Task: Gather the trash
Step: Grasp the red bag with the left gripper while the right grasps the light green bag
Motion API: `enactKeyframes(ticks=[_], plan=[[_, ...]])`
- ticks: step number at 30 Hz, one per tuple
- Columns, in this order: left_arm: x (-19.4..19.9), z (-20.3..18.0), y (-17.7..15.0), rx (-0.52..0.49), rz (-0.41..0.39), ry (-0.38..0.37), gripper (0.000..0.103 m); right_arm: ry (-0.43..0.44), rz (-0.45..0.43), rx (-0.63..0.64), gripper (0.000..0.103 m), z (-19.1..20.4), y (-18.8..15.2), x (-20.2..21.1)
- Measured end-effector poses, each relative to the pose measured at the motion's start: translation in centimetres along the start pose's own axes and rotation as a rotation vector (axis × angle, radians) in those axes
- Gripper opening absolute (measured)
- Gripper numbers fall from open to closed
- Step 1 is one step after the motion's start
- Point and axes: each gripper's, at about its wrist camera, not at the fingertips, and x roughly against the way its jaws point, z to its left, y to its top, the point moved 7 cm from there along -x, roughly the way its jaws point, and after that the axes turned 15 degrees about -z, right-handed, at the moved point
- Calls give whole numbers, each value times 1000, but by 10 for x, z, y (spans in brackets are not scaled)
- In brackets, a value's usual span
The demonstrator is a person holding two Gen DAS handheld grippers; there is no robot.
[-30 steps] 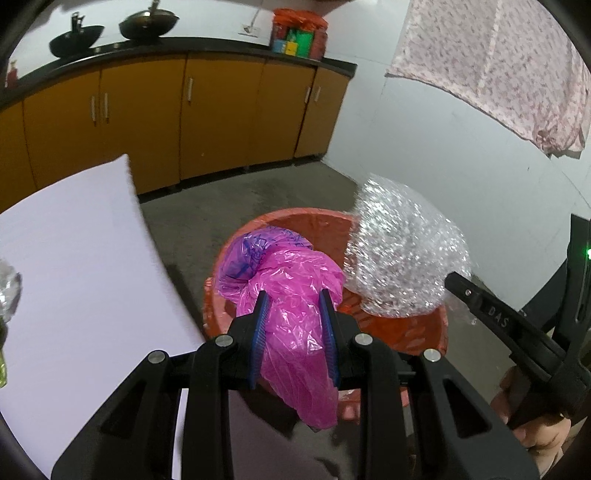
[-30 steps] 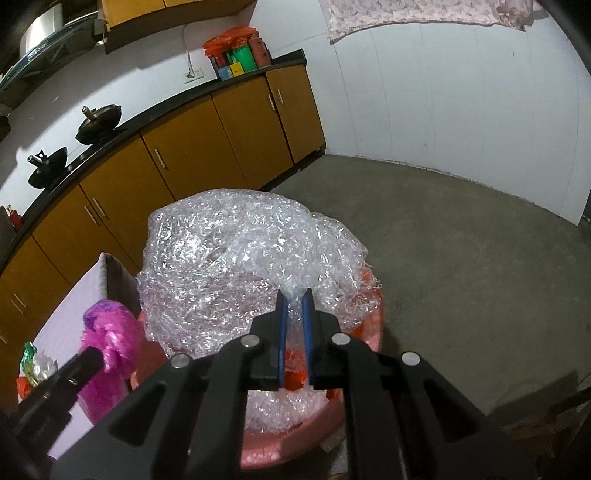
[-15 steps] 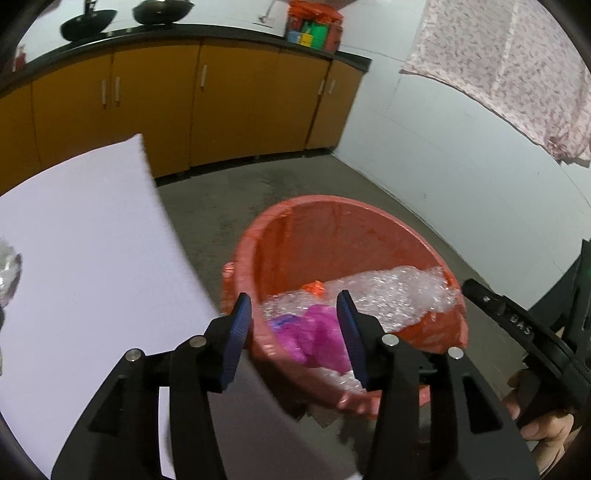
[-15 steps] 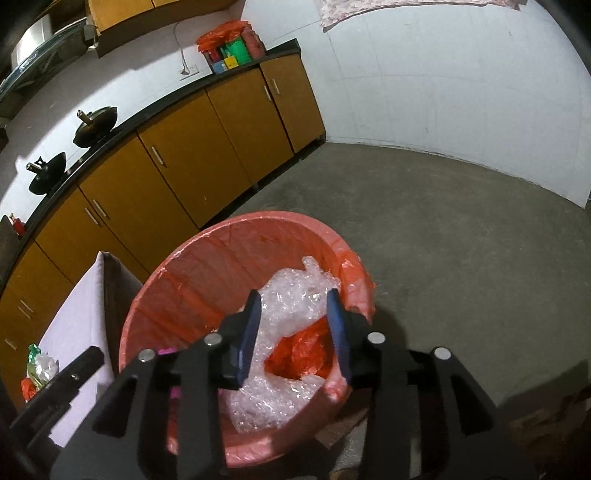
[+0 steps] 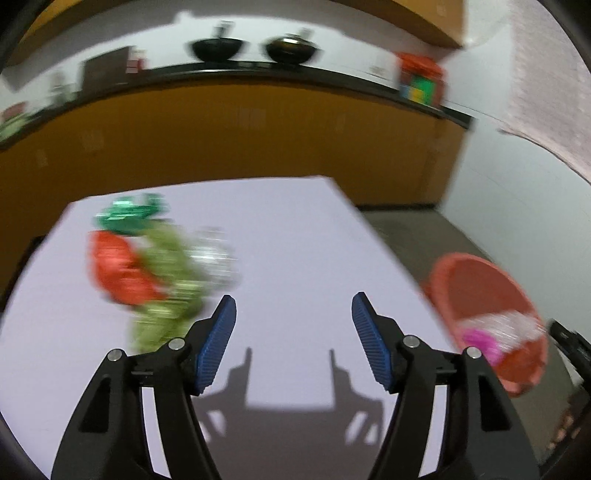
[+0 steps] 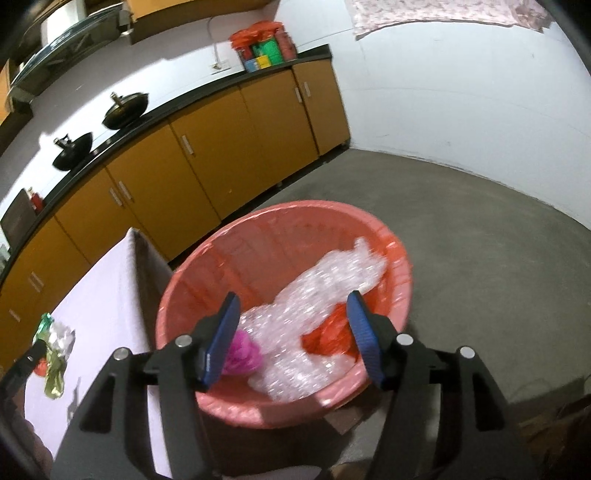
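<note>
A pink-red bin [image 6: 258, 240] stands on the floor beside the white table [image 5: 295, 236]. Inside it lie bubble wrap [image 6: 317, 295], a magenta plastic bag [image 6: 242, 352] and a red wrapper [image 6: 332, 338]. My right gripper [image 6: 291, 332] is open and empty above the bin. My left gripper [image 5: 293, 332] is open and empty over the table, which shows blurred. To its left lies a pile of trash: a red wrapper [image 5: 118, 269], a green wrapper [image 5: 129, 216], an olive wrapper [image 5: 166, 295] and clear plastic [image 5: 214, 258]. The bin also shows in the left wrist view [image 5: 476, 280].
Yellow-brown cabinets [image 6: 207, 155] under a black counter run along the back wall, with two black woks [image 6: 125, 110] and a stack of coloured containers [image 6: 264, 44] on it. Grey concrete floor [image 6: 480, 240] lies right of the bin. A floral cloth [image 6: 443, 13] hangs on the white wall.
Both grippers opened and dropped the magenta bag and the bubble wrap into the bin. My left gripper then swung left from the bin to over the table, toward the trash pile.
</note>
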Motion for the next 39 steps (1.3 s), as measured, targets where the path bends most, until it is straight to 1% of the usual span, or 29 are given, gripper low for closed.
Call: enactKeyframes(ticks=[1, 4, 6, 8, 11, 15, 16, 18, 21, 24, 27, 30, 33, 37, 38, 39], plan=[[0, 23, 2, 8, -7, 53, 66, 10, 4, 5, 59, 6, -3, 2], [-3, 73, 3, 46, -5, 163, 66, 45, 15, 20, 60, 26, -9, 6], [-3, 101, 1, 71, -3, 221, 66, 80, 26, 33, 60, 45, -14, 9], [-4, 126, 0, 93, 4, 259, 66, 116, 39, 46, 60, 64, -20, 11], [-2, 152, 1, 121, 7, 293, 66, 193, 69, 74, 60, 106, -35, 11], [7, 182, 3, 141, -7, 330, 66, 314, 125, 115, 59, 171, -61, 13], [9, 188, 5, 143, -11, 338, 66, 355, 145, 132, 59, 193, -70, 15], [16, 204, 7, 148, -23, 358, 66, 413, 172, 157, 57, 224, -83, 18], [23, 231, 8, 149, -36, 396, 66, 514, 222, 199, 54, 283, -106, 22], [26, 250, 7, 158, -37, 422, 66, 569, 278, 204, 53, 325, -126, 21], [26, 269, 6, 175, -37, 441, 66, 589, 320, 214, 53, 357, -145, 17], [25, 281, 5, 191, -37, 444, 66, 579, 337, 232, 53, 384, -156, 10], [21, 287, 4, 203, -33, 435, 66, 542, 350, 210, 53, 398, -162, -2], [13, 283, 4, 209, -29, 396, 66, 502, 413, 201, 53, 406, -175, -20], [12, 280, 5, 211, -29, 385, 66, 497, 410, 209, 47, 405, -176, -21], [10, 275, 6, 214, -30, 370, 66, 494, 397, 227, 32, 404, -177, -21]])
